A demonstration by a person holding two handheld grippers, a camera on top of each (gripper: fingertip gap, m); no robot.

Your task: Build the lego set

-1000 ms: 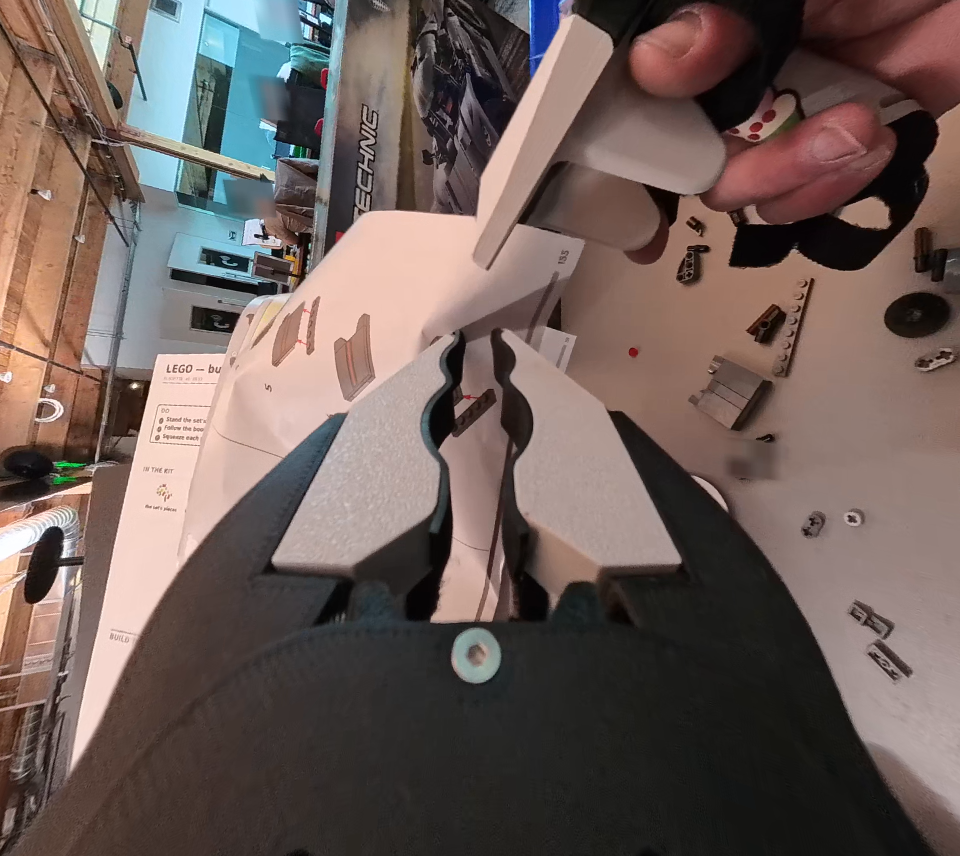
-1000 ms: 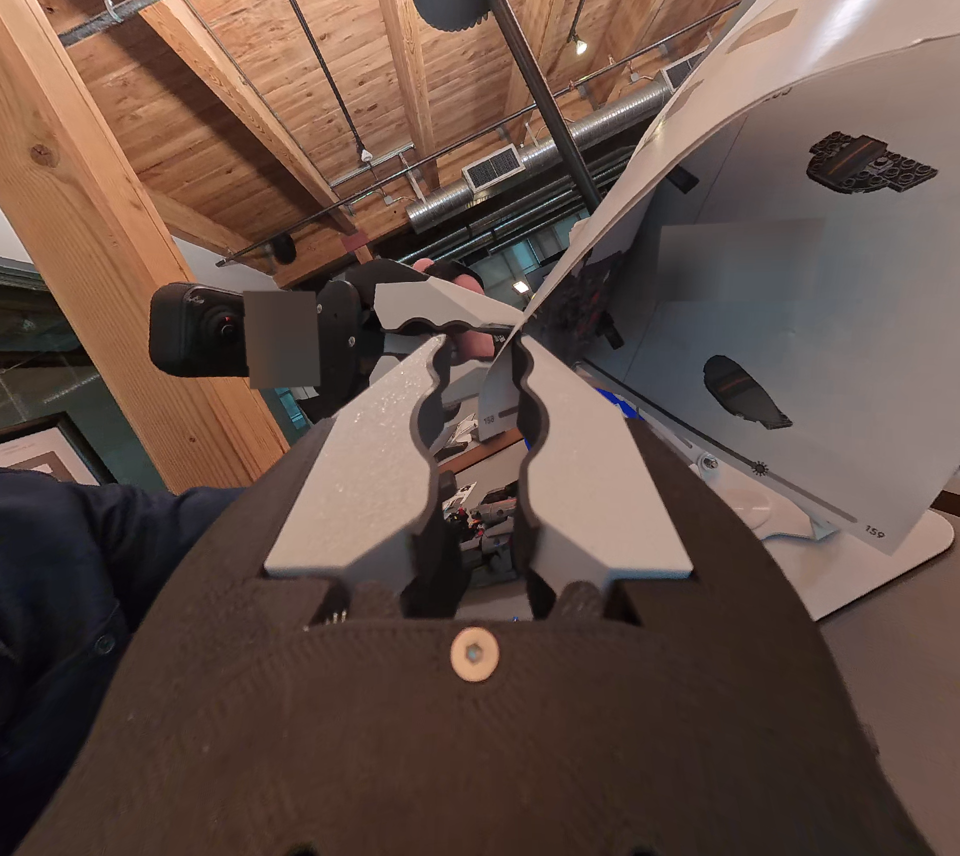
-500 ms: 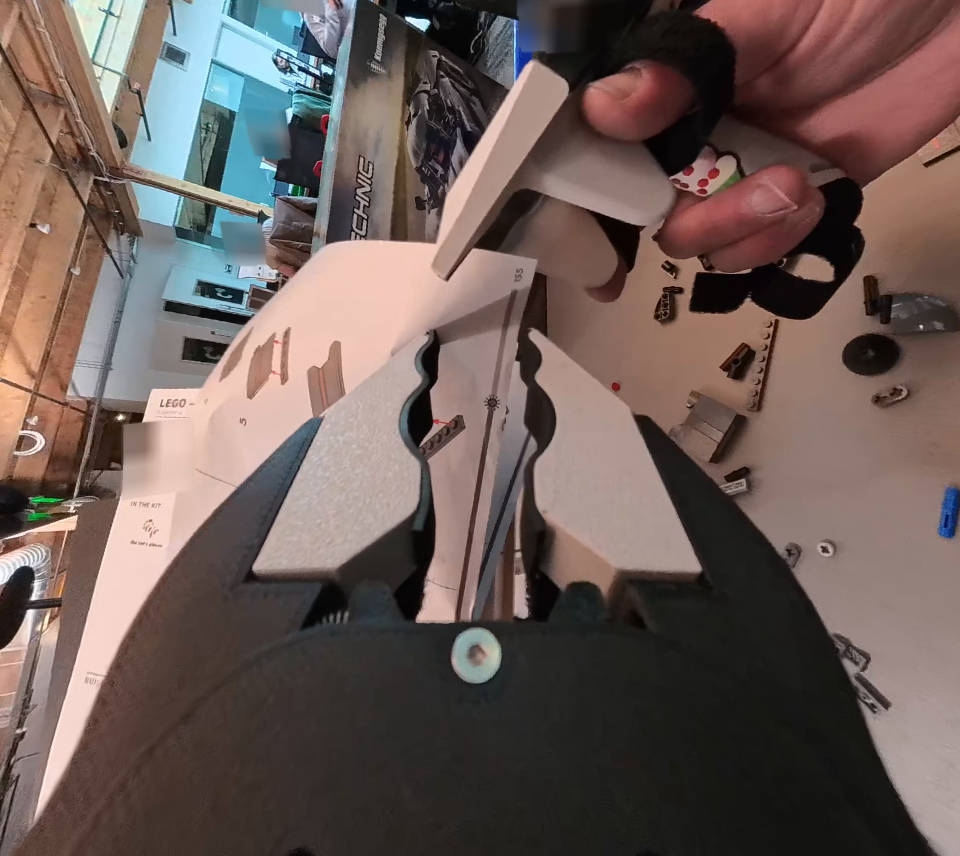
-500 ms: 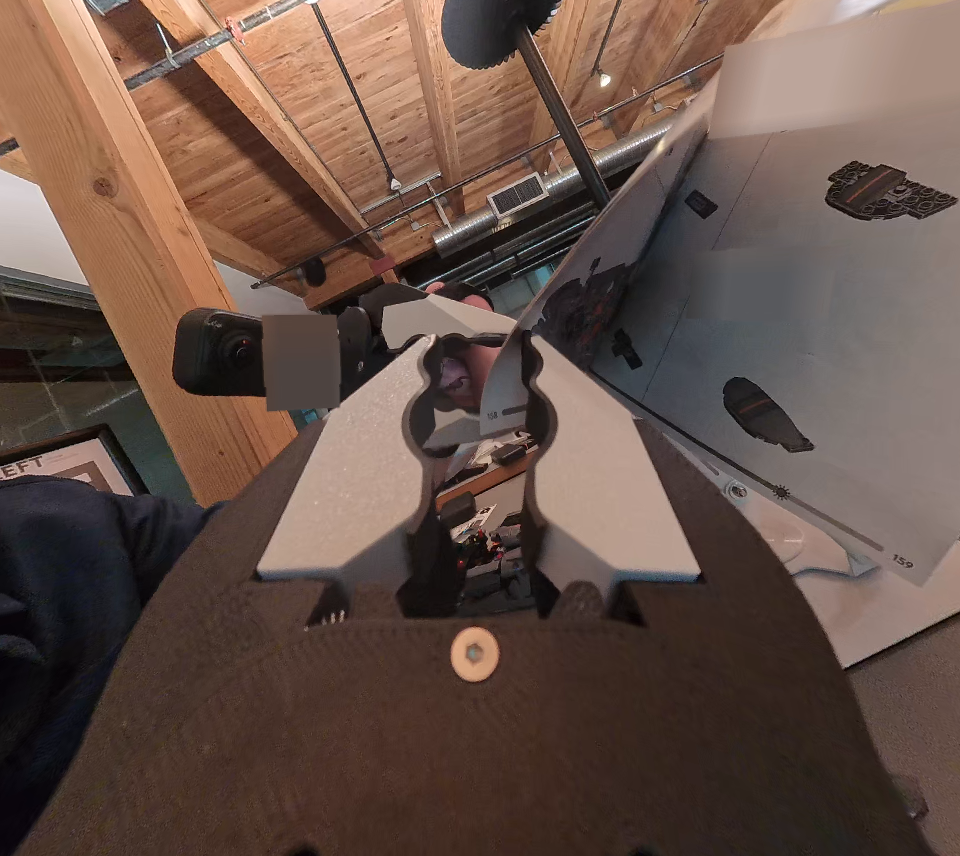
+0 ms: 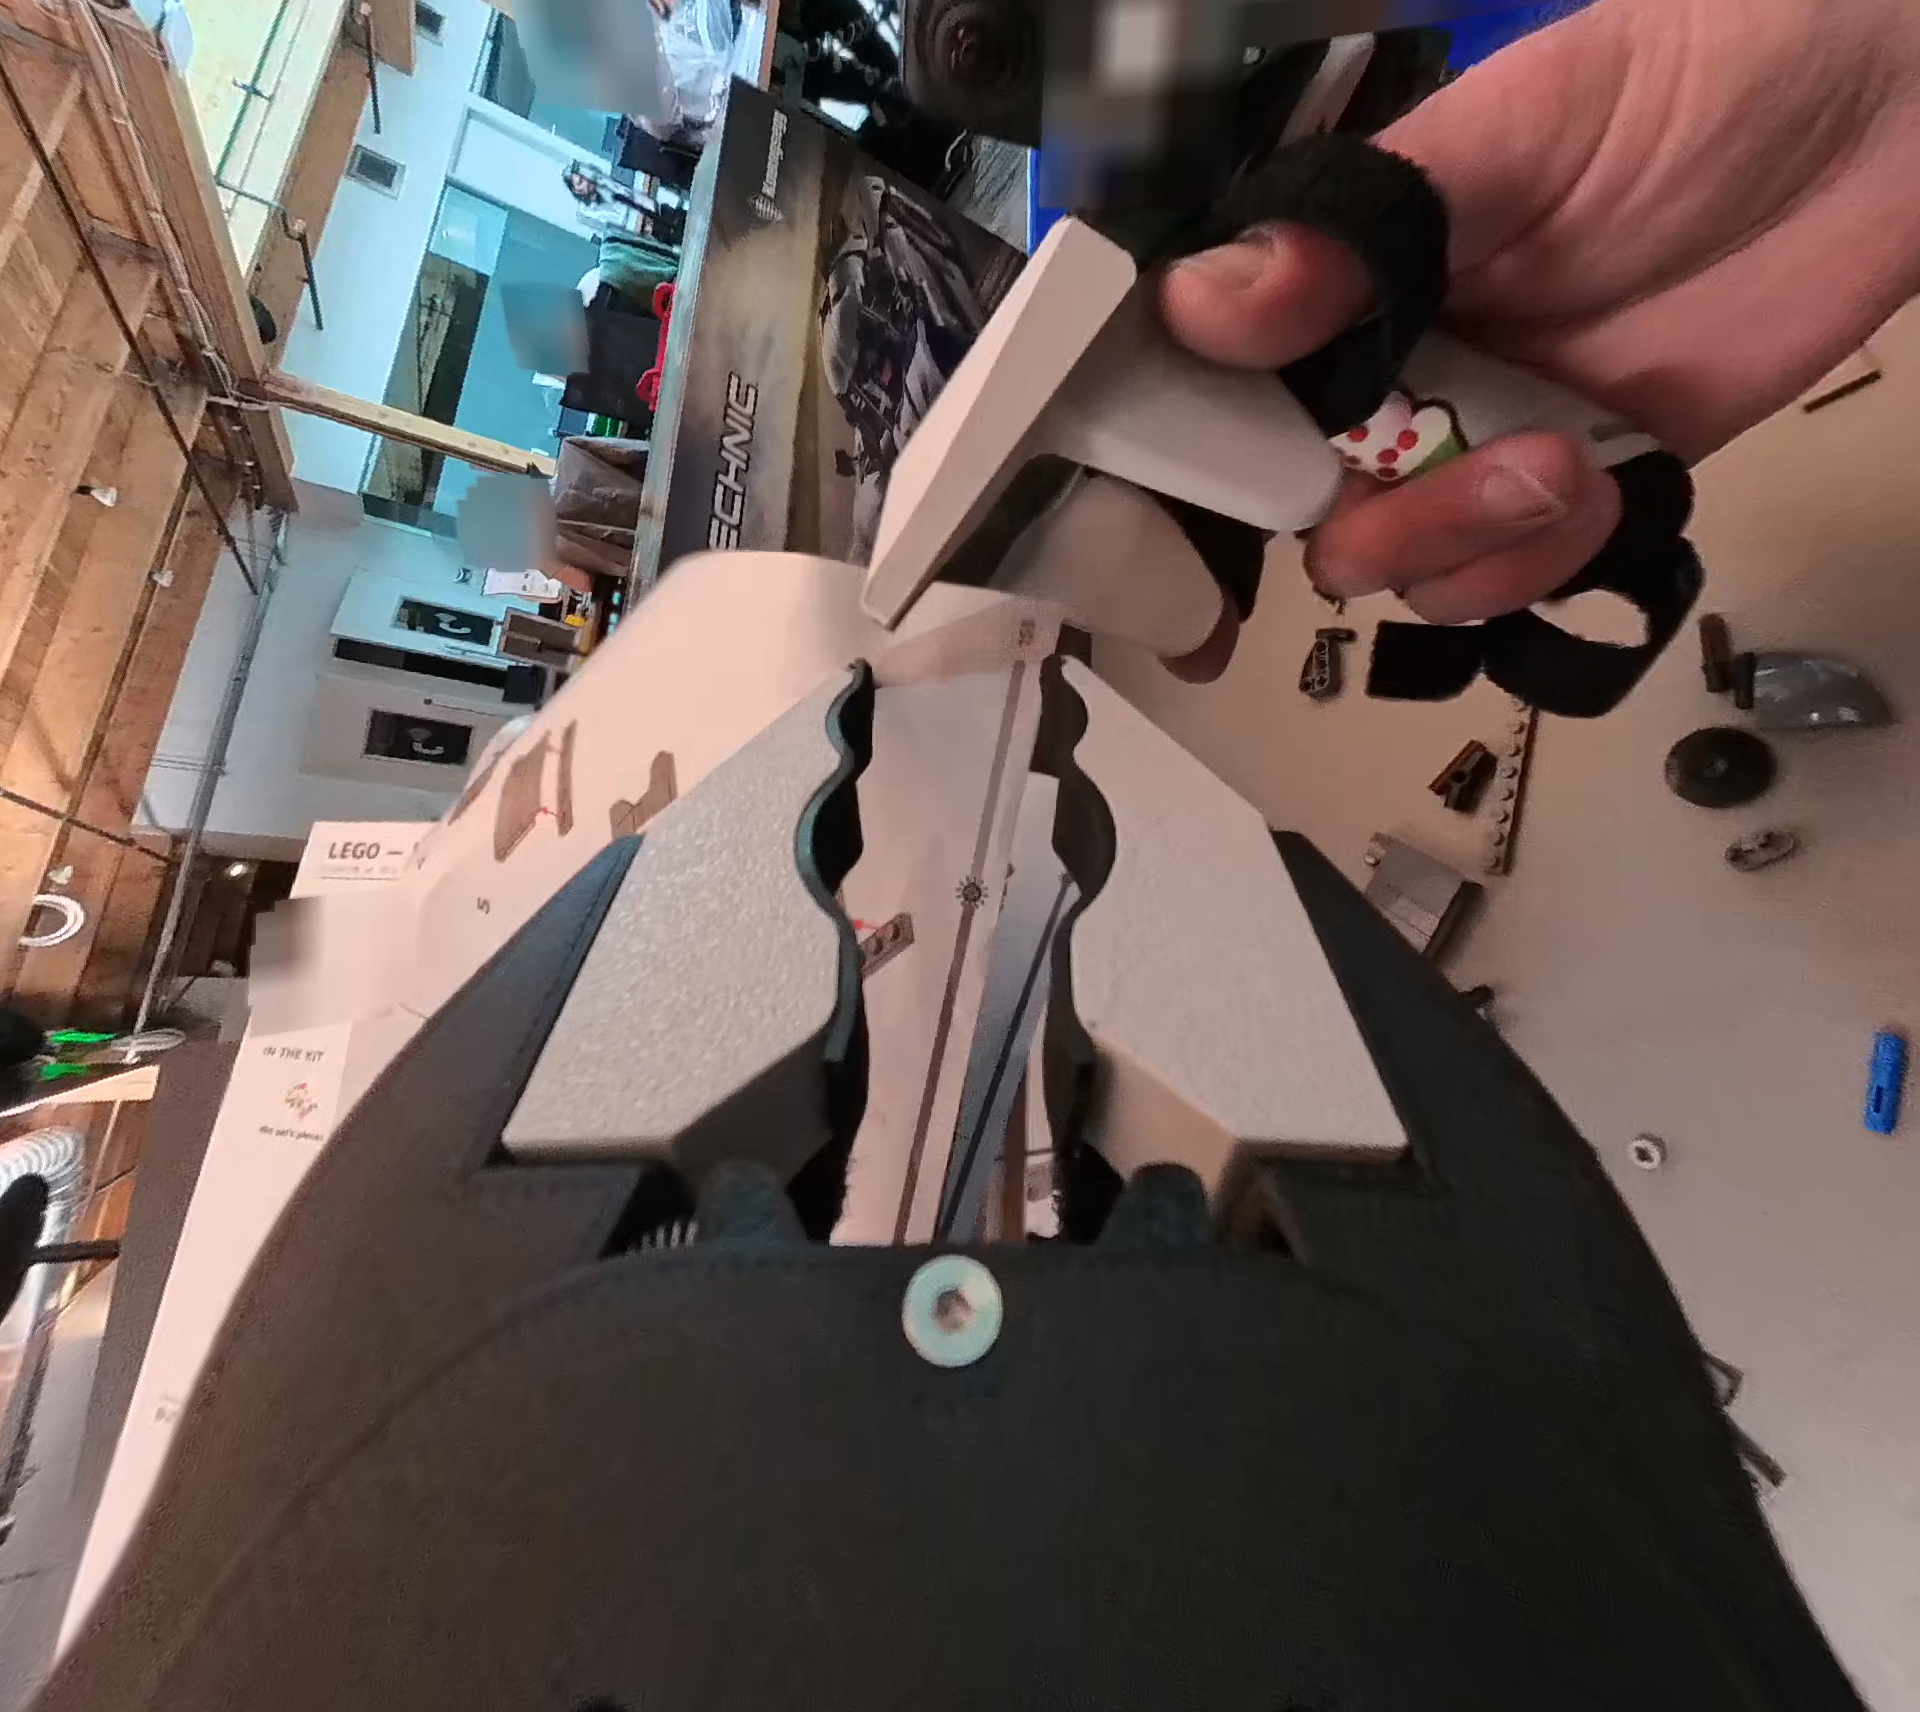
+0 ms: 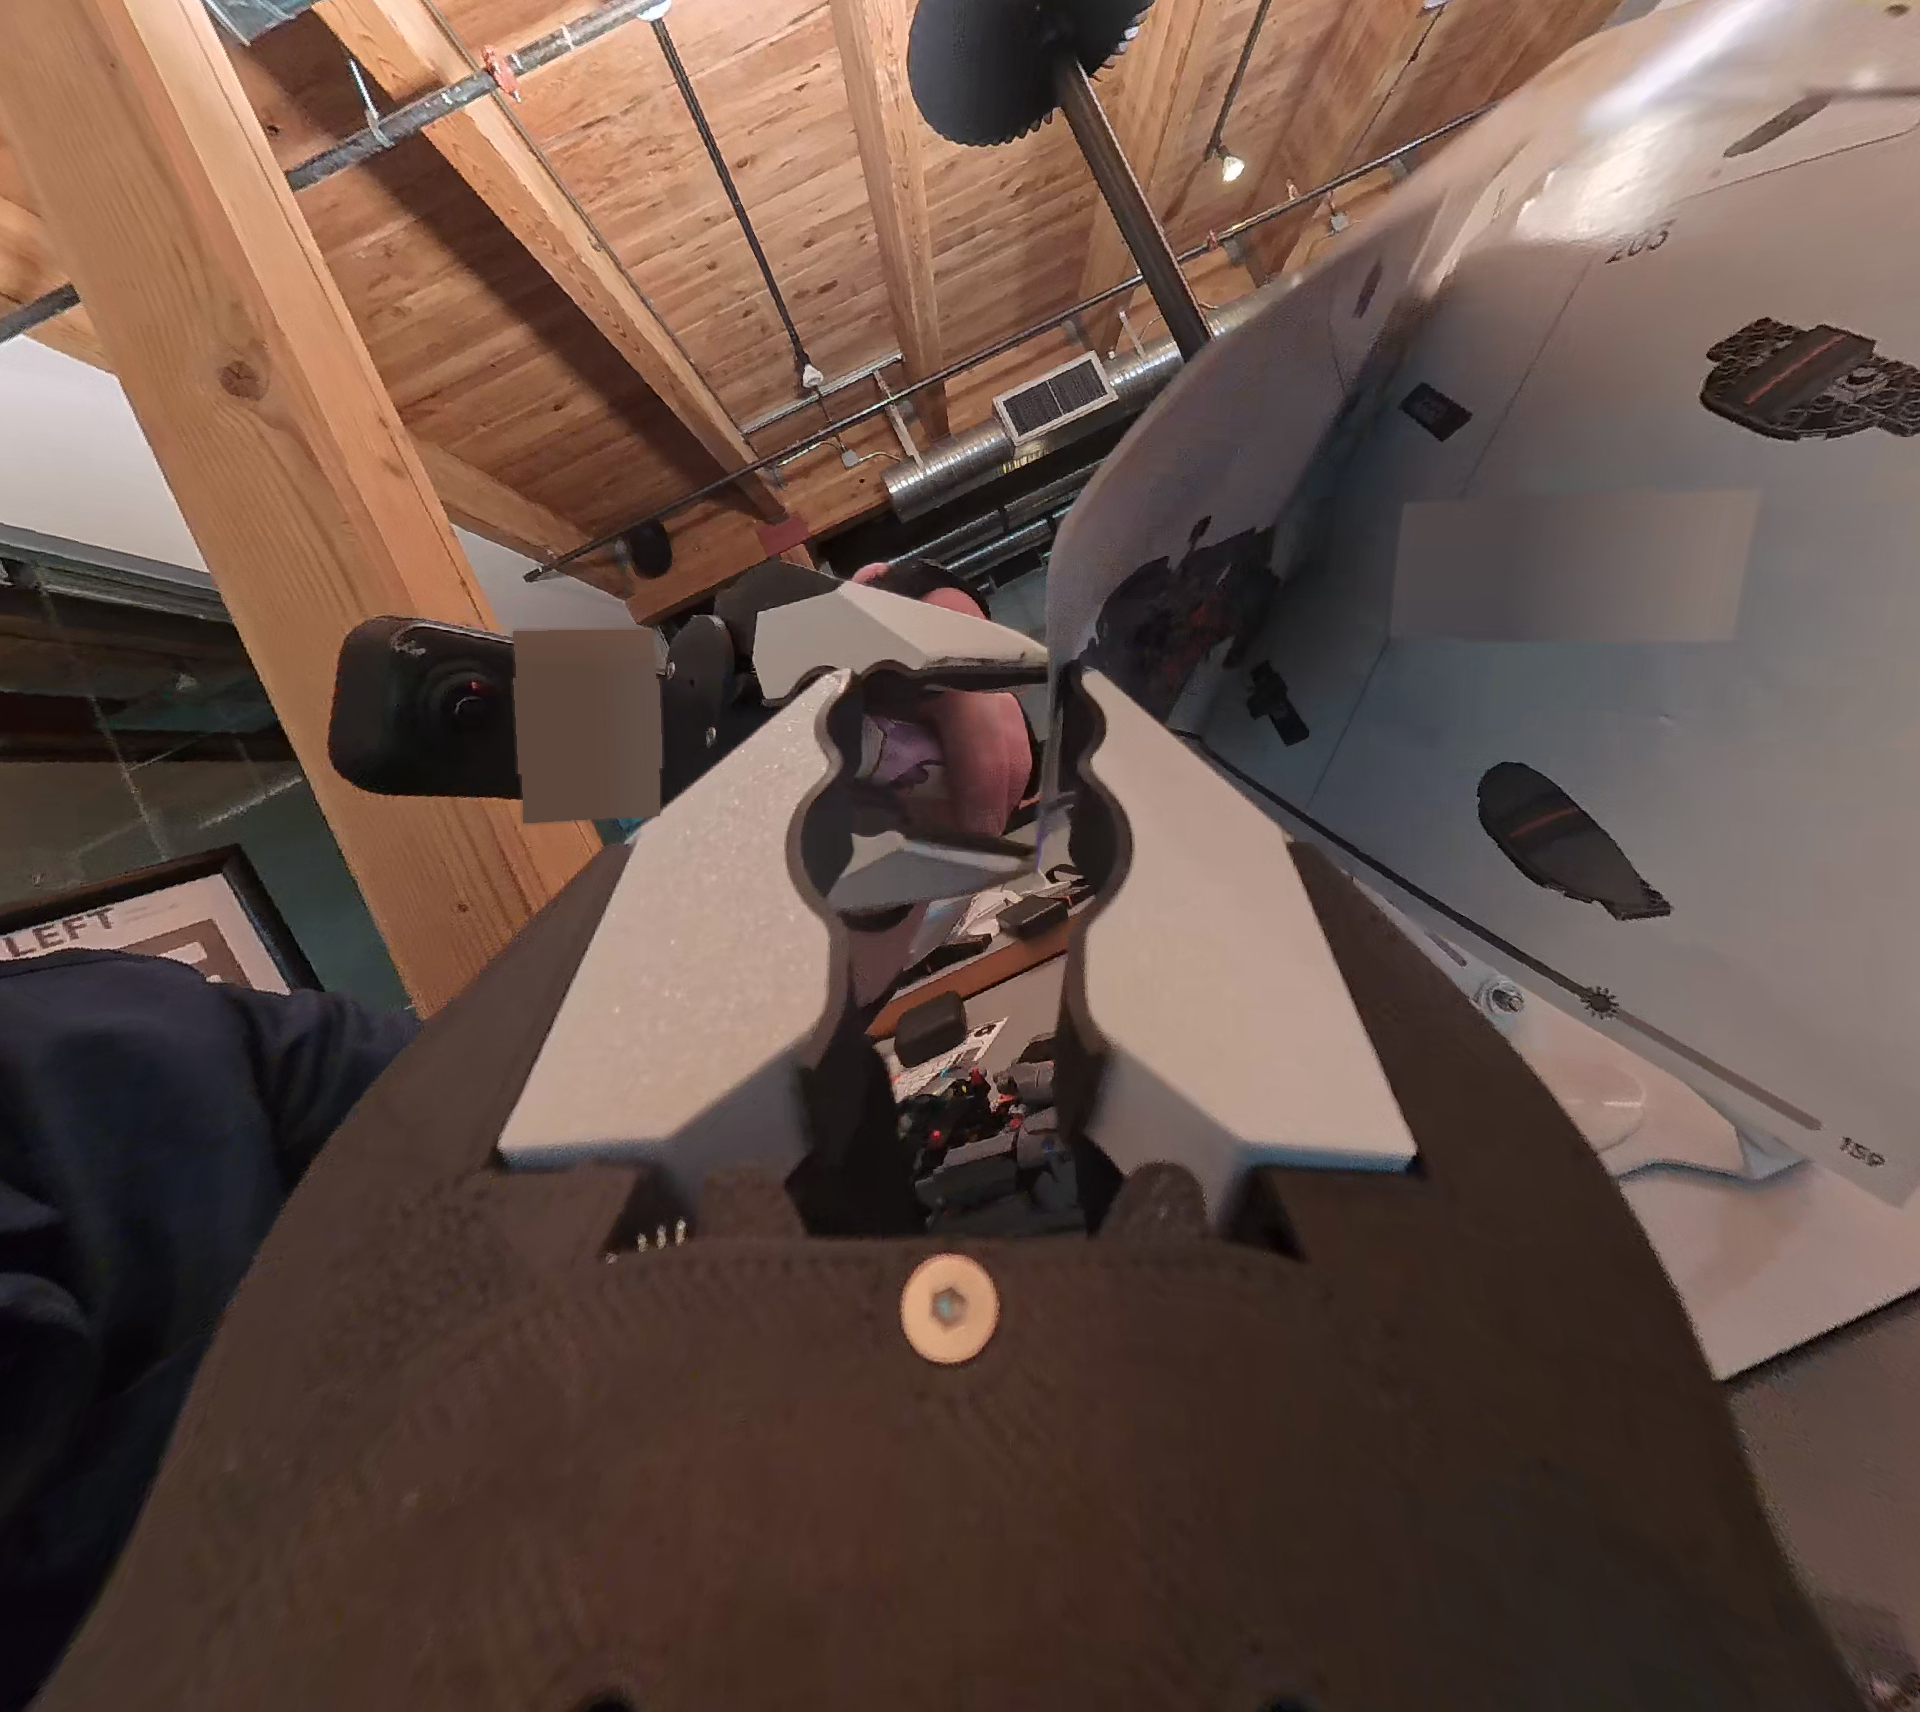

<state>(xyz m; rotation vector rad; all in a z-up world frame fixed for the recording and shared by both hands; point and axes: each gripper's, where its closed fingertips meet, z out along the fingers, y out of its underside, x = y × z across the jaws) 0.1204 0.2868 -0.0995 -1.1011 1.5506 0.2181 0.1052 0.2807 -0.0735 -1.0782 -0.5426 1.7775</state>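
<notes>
Evidently mid page-turn: left gripper (image 5: 956,696) and right gripper (image 6: 961,706) both spread around the instruction booklet (image 5: 935,789) page, centre frame; loose lego pieces (image 5: 1496,789) right, unassembled

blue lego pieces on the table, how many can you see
1: a small blue piece lies at the right edge of the left wrist view, on the white table. The claw or booklet may hide more.
</notes>
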